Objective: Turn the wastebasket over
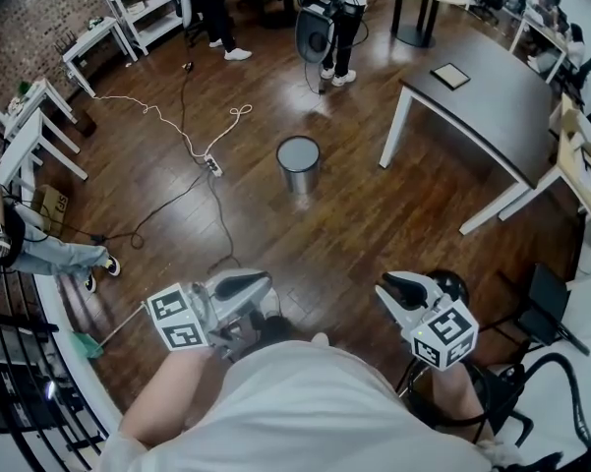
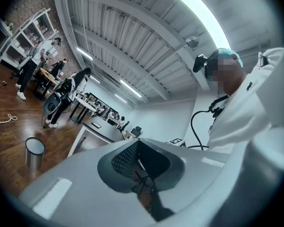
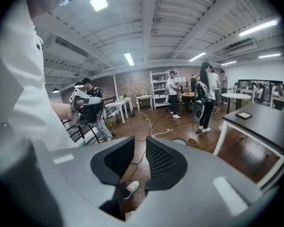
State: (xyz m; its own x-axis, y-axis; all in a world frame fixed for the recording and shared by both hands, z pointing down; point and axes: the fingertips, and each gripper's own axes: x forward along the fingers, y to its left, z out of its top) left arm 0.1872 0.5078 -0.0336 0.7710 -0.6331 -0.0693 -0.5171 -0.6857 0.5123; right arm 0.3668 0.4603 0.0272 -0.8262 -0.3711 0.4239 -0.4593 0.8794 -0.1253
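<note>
Jaws: left gripper shut, right gripper part-open — both empty.
Views: we get ceiling lights in gripper views only.
Wastebasket: upright on floor — well ahead of jaws.

A: Supporting surface?
B: Dark wood floor. The wastebasket stands upright on it, open mouth up.
A: What lies around the wastebasket, head view?
B: A power strip near its left, with a white cable trailing off beyond it. A dark table stands to its right, well apart.
</note>
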